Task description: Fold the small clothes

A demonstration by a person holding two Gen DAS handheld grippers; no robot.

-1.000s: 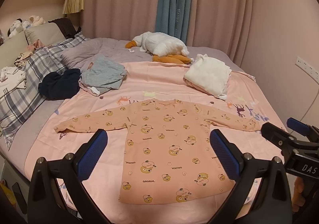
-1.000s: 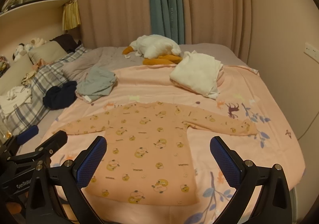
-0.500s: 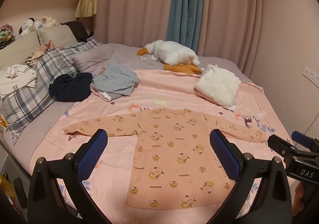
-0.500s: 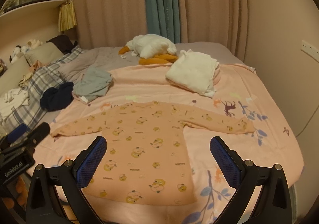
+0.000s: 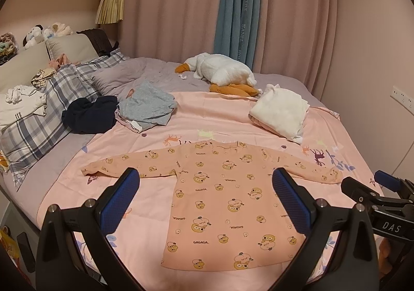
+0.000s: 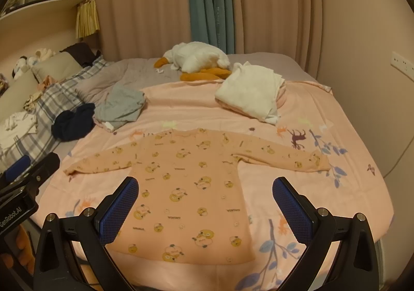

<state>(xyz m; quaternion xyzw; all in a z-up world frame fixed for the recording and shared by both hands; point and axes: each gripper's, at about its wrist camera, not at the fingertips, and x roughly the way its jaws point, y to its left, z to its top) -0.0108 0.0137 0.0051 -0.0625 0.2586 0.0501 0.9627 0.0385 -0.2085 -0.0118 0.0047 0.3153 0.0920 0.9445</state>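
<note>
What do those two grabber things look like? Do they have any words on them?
Both are black plastic claws with two wide fingers. Each finger has a bumpy blue pad inside and small silver bolts. The left gripper shows "GenRobot.AI" on its side in the right wrist view. The right gripper shows a white "DAS" label in the left wrist view.

Bed with pink animal-print sheet (image 5: 222, 109): white plush goose (image 5: 222, 73) at 12 o'clock, plaid pillow (image 5: 51, 109) at 9 o'clock, teal curtain (image 5: 235, 6) behind, wall socket (image 5: 402, 98) at 3 o'clock.

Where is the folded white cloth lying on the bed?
In both views the white cloth lies on the far right of the pink sheet, just right of the goose toy.
</note>
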